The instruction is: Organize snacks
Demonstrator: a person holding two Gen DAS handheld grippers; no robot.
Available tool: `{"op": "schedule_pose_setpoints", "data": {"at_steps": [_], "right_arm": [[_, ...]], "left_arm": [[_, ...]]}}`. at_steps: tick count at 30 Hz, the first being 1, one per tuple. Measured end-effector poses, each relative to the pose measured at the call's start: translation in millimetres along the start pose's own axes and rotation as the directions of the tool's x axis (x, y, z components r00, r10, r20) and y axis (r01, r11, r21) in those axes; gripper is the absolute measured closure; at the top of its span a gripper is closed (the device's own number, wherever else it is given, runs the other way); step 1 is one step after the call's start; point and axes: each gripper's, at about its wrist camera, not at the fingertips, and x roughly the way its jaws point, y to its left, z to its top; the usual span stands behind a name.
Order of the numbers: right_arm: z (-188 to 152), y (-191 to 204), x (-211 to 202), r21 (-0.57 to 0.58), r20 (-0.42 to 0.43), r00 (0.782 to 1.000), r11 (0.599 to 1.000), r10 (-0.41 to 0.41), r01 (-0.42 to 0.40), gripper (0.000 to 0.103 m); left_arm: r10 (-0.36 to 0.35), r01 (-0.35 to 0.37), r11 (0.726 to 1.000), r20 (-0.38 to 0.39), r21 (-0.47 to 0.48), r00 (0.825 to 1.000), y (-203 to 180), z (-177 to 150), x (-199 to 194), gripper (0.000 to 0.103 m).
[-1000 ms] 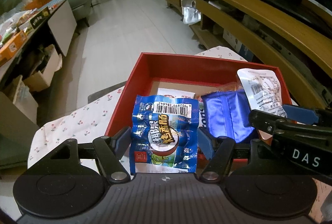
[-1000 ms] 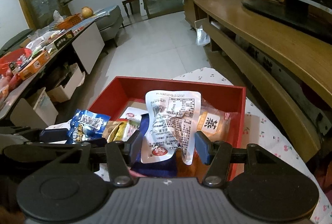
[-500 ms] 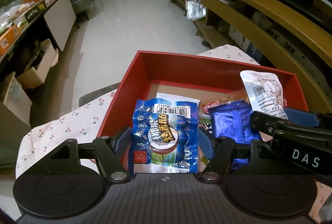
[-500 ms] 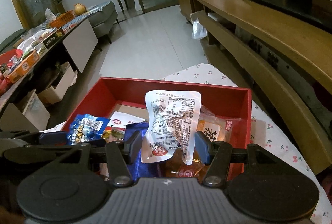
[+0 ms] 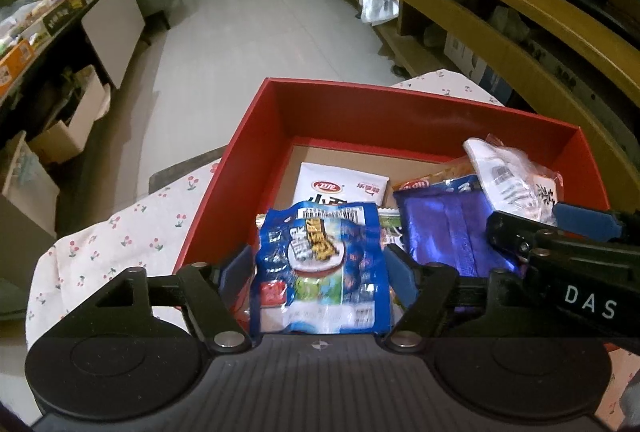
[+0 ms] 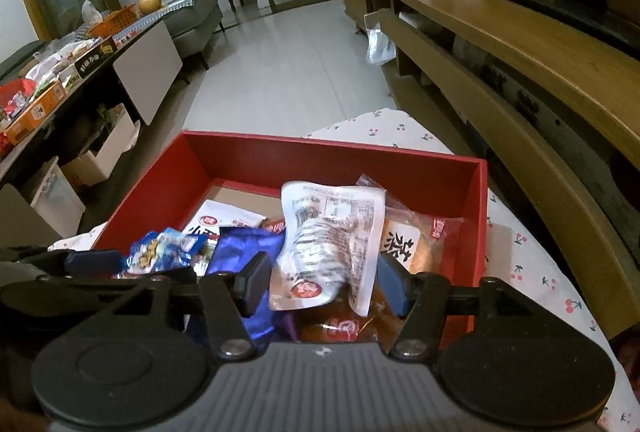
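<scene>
Both grippers loaded, both over the red box [image 5: 256,160], so this reads as the drop-off step: left gripper [image 5: 318,268] has its fingers pinching a blue snack packet [image 5: 320,264] by the sides, packet hanging above the near-left part of the box; right gripper [image 6: 322,282] is clamped on a white printed packet [image 6: 328,244] above the near-right part, over an orange-wrapped snack [image 6: 404,244]. Box already holds a white packet with a red logo [image 5: 340,188] flat on the cardboard floor and a shiny blue-purple bag [image 5: 444,228] between the two grippers. Far half of the box floor looks bare. Next move, my read: lower each packet until it rests on the contents, then spread the fingers and back out; the grippers sit close side by side, so releasing one at a time would avoid a knock. Thin foil packets may cling to the pads or slide off the heap. Box sits on a white cloth with a small cherry print [image 5: 120,240], box's left wall near the cloth edge. Room: pale tiled floor [image 6: 288,72], long wooden cabinet [image 6: 520,44] on the right, cluttered dark side table [image 6: 68,72] on the left with cartons under it, grey sofa and a chair at the far end
</scene>
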Motion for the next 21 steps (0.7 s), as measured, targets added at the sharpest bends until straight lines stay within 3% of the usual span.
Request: {"op": "schedule_pose_setpoints", "data": {"at_steps": [6, 21], "right_arm": [[-4, 8, -5, -0.069, 0.009, 0.999, 0.996, -0.047, 0.047, 0.031], [-20, 9, -61, -0.033, 0.068, 0.998, 0.999, -0.011, 0.013, 0.024]], "left_arm": [[0.011, -0.011, 1.000, -0.003, -0.001, 1.000, 1, -3, -3, 0.020], [0.019, -0.014, 0.998, 0.074, -0.060, 0.997, 14, -22, -54, 0.014]]}}
